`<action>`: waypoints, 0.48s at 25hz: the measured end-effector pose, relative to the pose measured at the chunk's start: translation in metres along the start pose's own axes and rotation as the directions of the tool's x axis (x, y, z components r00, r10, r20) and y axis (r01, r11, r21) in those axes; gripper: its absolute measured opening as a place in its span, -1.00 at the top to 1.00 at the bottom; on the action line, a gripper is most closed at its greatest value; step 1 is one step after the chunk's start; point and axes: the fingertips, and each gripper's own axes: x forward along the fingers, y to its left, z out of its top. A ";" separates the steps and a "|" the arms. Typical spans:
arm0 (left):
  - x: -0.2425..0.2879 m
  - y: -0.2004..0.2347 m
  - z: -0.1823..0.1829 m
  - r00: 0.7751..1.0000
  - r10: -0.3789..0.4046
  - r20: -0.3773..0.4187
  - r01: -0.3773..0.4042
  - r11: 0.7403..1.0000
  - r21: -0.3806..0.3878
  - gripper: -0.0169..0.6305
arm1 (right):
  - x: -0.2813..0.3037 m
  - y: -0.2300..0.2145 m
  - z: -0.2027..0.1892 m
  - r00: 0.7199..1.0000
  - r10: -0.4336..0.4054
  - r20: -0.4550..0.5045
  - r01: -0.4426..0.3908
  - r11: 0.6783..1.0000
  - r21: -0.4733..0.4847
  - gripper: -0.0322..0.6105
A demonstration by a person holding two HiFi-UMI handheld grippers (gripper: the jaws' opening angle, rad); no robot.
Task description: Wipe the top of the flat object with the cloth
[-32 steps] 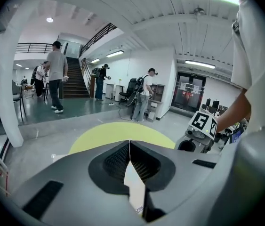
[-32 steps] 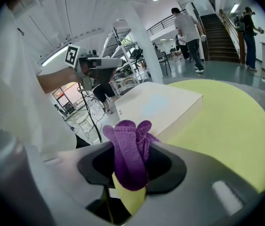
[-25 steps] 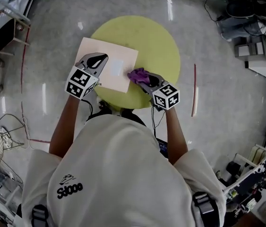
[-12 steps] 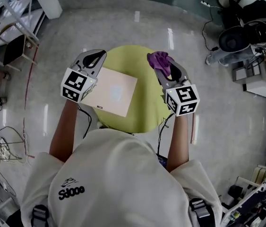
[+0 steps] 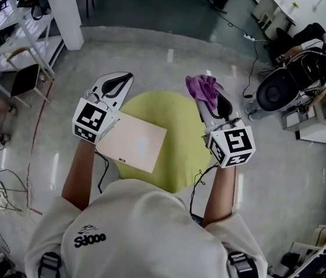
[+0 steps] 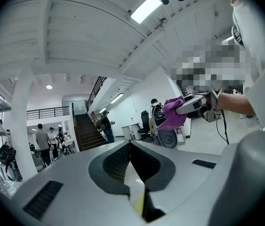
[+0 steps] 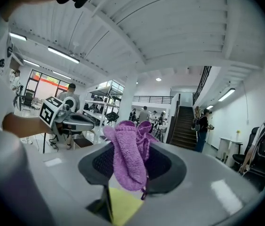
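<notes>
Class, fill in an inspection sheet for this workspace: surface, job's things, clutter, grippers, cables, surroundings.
Surface: round yellow-green table, carrying only the board.
Job's things: flat beige board lies on the table, overhanging its left edge; purple cloth is off the board.
Clutter: nothing seen on the table.
Grippers: left gripper shut, empty, up off the board; right gripper shut on the cloth, up off the table.
Cables: a cable hangs by each forearm.
Surroundings: shelves, chair, person at far right.
</notes>
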 end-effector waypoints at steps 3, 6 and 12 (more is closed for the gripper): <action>-0.002 -0.003 0.016 1.000 0.000 0.021 0.000 1.000 0.013 0.93 | -0.006 -0.001 0.014 1.000 -0.001 0.013 0.001 1.000 -0.019 0.39; -0.002 -0.003 0.030 0.999 0.008 0.050 -0.009 1.000 0.030 0.93 | -0.006 -0.002 0.020 1.000 0.000 0.012 0.000 0.999 -0.035 0.39; 0.005 0.013 0.014 1.000 0.001 0.029 -0.002 0.999 0.042 0.93 | 0.020 0.004 0.007 1.000 0.011 -0.023 -0.012 0.999 -0.042 0.41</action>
